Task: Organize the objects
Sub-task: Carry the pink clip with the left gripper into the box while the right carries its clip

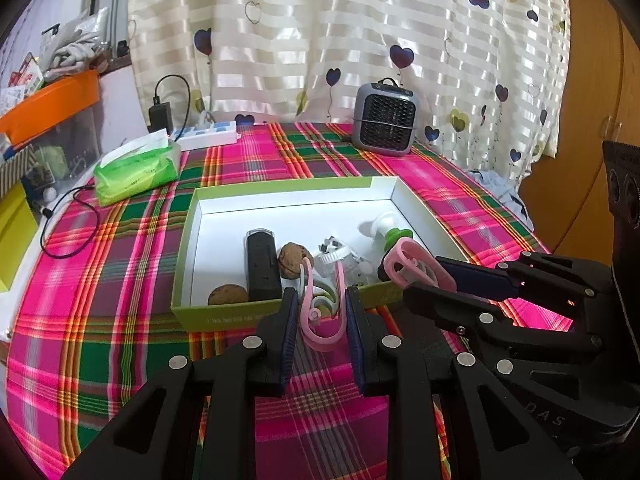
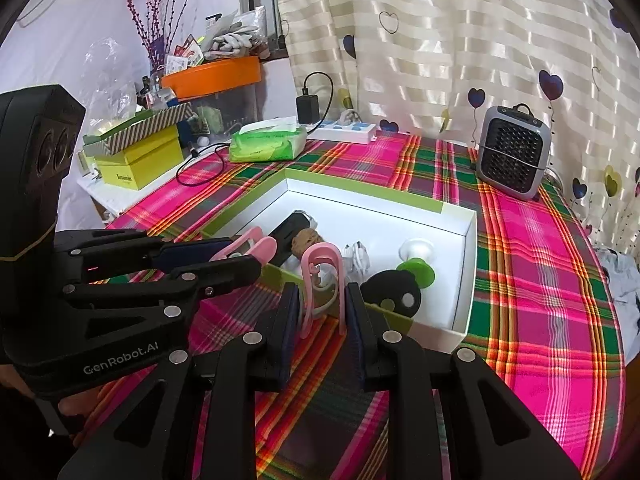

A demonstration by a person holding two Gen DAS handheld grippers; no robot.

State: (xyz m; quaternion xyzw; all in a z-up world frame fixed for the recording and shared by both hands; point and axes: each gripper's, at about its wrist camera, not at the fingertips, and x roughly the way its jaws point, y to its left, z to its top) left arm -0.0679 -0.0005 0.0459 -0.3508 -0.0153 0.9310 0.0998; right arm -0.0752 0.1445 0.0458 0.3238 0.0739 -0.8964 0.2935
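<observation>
A shallow white box with green rim (image 1: 288,187) (image 2: 468,232) sits on the plaid table. Inside lie a black lighter-like device (image 1: 262,264), two walnuts (image 1: 294,260) (image 1: 227,294), a clear capped bottle (image 1: 334,254), and a white-and-green knob (image 1: 386,226) (image 2: 416,264). My left gripper (image 1: 322,312) is shut on a pink clip (image 1: 324,304), held at the box's near edge. My right gripper (image 2: 320,308) is shut on a second pink clip (image 2: 324,280), also at the box's near edge. Each gripper shows in the other's view (image 1: 424,276) (image 2: 244,258).
A grey mini heater (image 1: 386,120) (image 2: 514,152) stands at the back. A green tissue pack (image 1: 138,168) (image 2: 268,140), a white power strip (image 1: 208,134) with a black charger (image 1: 160,118) and a cable (image 1: 68,232) lie back left. Yellow boxes (image 2: 136,160) stand left.
</observation>
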